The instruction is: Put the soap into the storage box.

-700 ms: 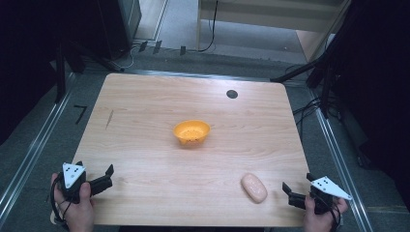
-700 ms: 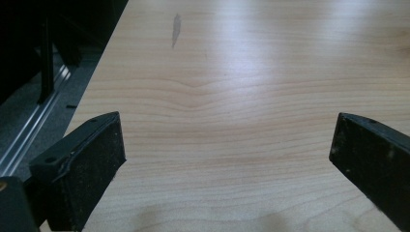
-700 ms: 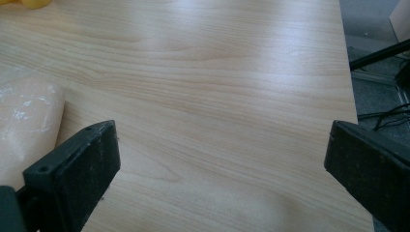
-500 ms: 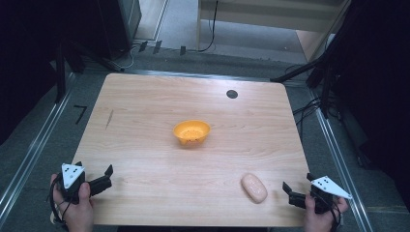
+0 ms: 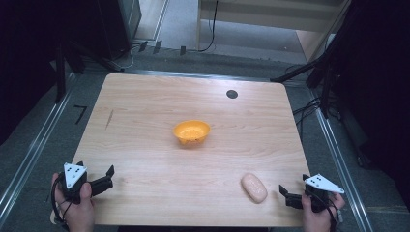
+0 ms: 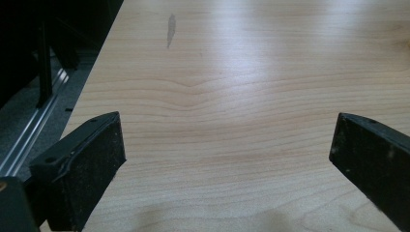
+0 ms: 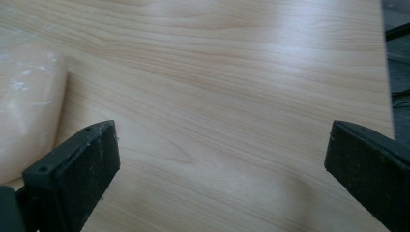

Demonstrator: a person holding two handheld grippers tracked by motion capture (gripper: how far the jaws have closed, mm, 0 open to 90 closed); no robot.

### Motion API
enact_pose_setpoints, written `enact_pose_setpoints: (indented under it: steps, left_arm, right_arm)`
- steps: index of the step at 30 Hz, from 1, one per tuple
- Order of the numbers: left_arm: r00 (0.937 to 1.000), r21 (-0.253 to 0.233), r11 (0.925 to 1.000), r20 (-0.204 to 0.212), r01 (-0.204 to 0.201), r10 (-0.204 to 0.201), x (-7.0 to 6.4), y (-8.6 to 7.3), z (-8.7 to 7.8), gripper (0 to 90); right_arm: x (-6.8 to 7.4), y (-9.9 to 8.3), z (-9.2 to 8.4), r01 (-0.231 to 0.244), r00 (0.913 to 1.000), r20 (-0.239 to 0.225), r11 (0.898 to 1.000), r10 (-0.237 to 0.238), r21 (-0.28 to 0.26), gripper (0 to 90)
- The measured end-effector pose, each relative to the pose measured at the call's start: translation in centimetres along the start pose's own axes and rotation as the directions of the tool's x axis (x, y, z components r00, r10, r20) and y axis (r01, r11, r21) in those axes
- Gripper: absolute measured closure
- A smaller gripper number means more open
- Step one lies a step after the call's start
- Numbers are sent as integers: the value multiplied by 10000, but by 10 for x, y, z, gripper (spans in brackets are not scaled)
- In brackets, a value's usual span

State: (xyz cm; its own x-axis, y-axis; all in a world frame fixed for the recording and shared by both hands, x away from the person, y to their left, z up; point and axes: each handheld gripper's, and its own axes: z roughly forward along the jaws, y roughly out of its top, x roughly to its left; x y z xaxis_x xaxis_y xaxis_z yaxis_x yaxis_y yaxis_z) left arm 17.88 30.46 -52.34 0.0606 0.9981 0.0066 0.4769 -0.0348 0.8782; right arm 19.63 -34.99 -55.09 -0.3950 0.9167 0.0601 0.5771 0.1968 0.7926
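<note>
The bread roll [image 5: 254, 187] lies on the counter [image 5: 145, 121] just left of my right gripper [image 5: 290, 197], long axis slanting toward the near edge; both grippers' jaws gape open, the left gripper [image 5: 104, 180] well apart.

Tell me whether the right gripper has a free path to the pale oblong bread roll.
Probably yes: the right gripper is open, the pale oblong bread roll lies just beside it, with bare wooden table between.
</note>
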Motion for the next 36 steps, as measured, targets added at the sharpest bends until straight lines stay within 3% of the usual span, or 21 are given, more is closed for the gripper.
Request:
enact_pose_setpoints:
  steps: [7, 15, 19, 21, 23, 24, 31, 33, 36]
  left_arm:
    - [10000, 42, 10000, 16, -17, 17, 0, 0, 0, 0]
    - [9999, 62, 10000, 113, -5, 5, 0, 0, 1, 0]
    - [9999, 93, 10000, 134, -23, 22, 0, 0, 1, 0]
    - [9999, 81, 9999, 123, 85, -86, 1, 0, 1, 0]
    - [9999, 99, 9999, 146, 90, -92, 1, 0, 1, 0]
    - [9998, 129, 9999, 173, 114, -116, 2, 1, 1, 0]
    - [9996, 175, 9997, 224, 167, -171, 2, 1, 2, 0]
    - [9993, 162, 9995, 278, 259, -263, 4, 1, 2, 0]
    - [9992, 186, 9995, 283, 259, -265, 4, 1, 2, 0]
  right_arm:
    - [12, 20, 1, 913, 9957, 41, 9910, -922, 973, 0]
    - [18, 40, 4, 1154, 9928, 102, 9748, -1195, 1910, 0]
    - [18, 45, 7, 1146, 9931, -19, 9634, -1176, 2423, 0]
    - [20, 49, 9, 1247, 9919, -137, 9505, -1260, 2847, 0]
    - [21, 50, 9, 1264, 9918, -194, 9471, -1263, 2952, 0]
    - [23, 53, 9, 1291, 9915, -288, 9396, -1265, 3169, 0]
    - [30, 61, 12, 1515, 9884, -484, 9199, -1438, 3616, 0]
    - [36, 64, 15, 1750, 9845, -567, 9069, -1660, 3833, 0]
    - [41, 67, 17, 1757, 9844, -639, 9004, -1639, 3980, 0]
